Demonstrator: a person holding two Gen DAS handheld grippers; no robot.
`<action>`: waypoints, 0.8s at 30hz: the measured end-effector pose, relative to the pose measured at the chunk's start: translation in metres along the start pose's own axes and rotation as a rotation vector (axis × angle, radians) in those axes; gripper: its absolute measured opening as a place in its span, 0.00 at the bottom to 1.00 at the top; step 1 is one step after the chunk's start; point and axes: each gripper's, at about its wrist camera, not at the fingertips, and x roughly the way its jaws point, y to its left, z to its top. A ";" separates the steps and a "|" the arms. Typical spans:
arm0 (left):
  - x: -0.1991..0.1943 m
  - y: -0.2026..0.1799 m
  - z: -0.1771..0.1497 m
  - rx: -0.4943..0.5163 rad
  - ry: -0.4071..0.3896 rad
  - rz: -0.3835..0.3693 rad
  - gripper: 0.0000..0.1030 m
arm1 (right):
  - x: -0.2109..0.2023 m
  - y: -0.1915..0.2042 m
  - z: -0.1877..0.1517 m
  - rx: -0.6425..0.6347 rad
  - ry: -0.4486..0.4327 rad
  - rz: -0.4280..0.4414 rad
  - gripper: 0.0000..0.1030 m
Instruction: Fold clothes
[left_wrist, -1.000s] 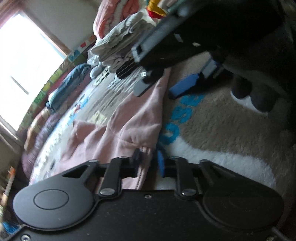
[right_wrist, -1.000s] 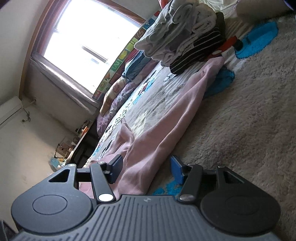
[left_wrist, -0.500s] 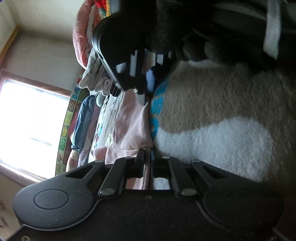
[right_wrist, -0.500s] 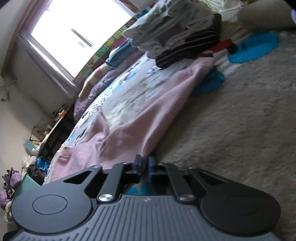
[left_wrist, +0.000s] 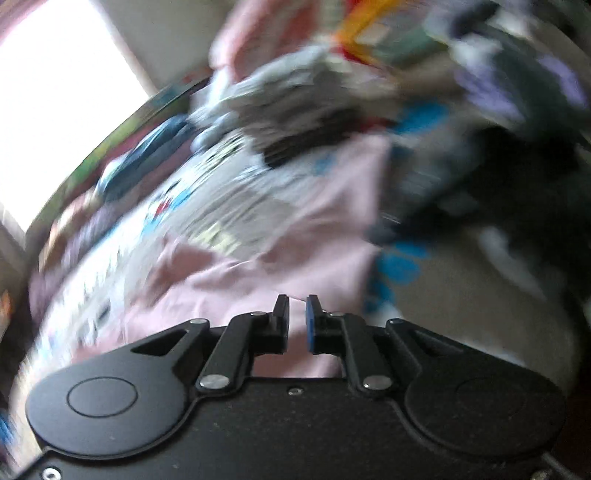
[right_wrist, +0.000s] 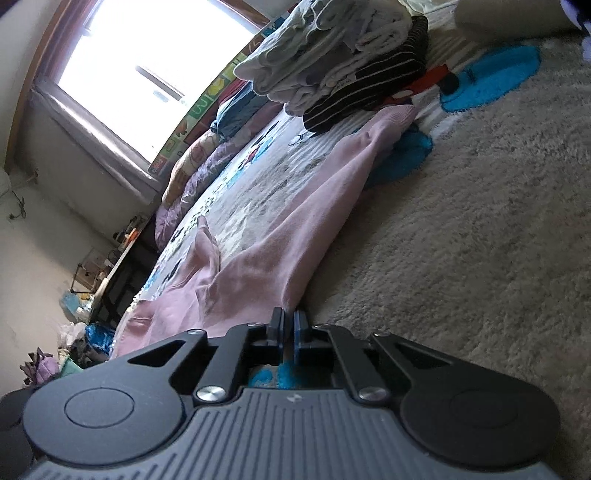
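Note:
A pink garment (right_wrist: 295, 221) lies stretched over a patterned sheet (right_wrist: 266, 173) and the edge of a shaggy beige rug (right_wrist: 461, 240). My right gripper (right_wrist: 289, 317) sits low at the garment's near edge, shut on the pink cloth. The left wrist view is heavily blurred. There the pink garment (left_wrist: 295, 240) fills the middle, and my left gripper (left_wrist: 297, 314) is closed to a narrow gap with pink cloth in it. A dark blurred shape (left_wrist: 509, 177) at the right may be the other gripper.
A stack of folded clothes (right_wrist: 343, 55), grey on top and striped black below, stands at the garment's far end. Pillows and rolled bedding (right_wrist: 240, 110) line the wall under a bright window (right_wrist: 155, 66). Blue patches (right_wrist: 491, 74) mark the rug.
Both grippers went from open to shut on the pink garment's edge. The left wrist view has swung sharply and is now blurred by motion; the right has risen slightly.

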 end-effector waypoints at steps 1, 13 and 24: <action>0.007 0.006 0.002 -0.075 0.005 -0.016 0.07 | -0.001 0.000 0.000 0.002 -0.001 0.002 0.03; 0.028 -0.014 -0.022 -0.141 -0.006 -0.032 0.02 | -0.014 0.046 0.005 -0.271 -0.095 0.011 0.32; 0.028 -0.017 -0.027 -0.118 -0.050 -0.010 0.02 | 0.050 0.032 0.036 -0.137 0.094 0.095 0.39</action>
